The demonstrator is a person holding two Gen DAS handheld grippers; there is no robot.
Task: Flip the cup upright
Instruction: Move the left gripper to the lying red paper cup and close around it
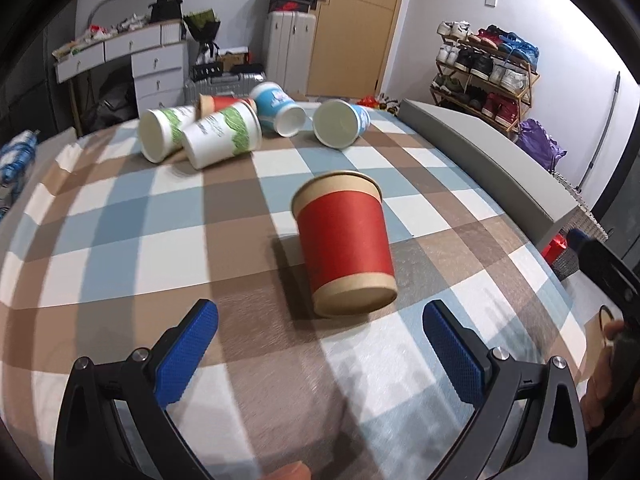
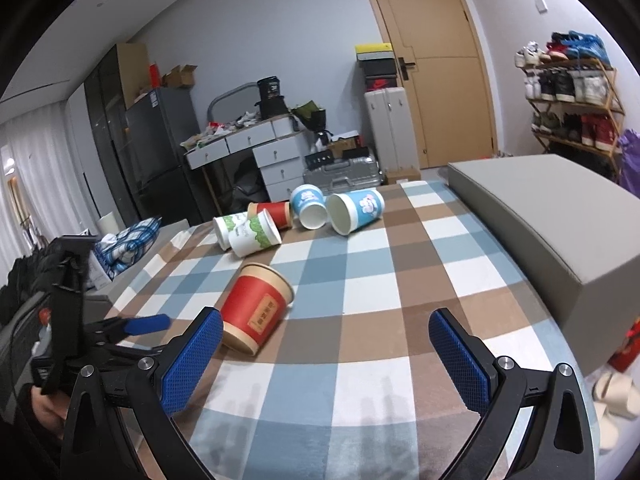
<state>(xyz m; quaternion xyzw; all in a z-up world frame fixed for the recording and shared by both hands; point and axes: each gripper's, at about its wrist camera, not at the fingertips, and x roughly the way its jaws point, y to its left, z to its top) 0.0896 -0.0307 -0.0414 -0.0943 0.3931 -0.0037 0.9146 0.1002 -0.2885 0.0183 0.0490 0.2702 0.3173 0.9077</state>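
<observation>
Red cup [image 1: 344,240] on its side just ahead of left gripper [image 1: 320,344], base nearest, rim far; both grippers, right gripper [image 2: 326,352] included, gape wide, empty.

Even, fairly bright indoor light falls from above. The red paper cup [image 1: 344,240] casts a soft shadow leftward and looks slightly motion-blurred. Fisheye distortion bends the checked tablecloth [image 1: 120,240]; corners go black.

My left wrist camera looks low along the table [image 1: 120,248] toward its far edge, close to the red cup [image 1: 344,240]. My right one sits higher, further back; both share the far cups.
</observation>
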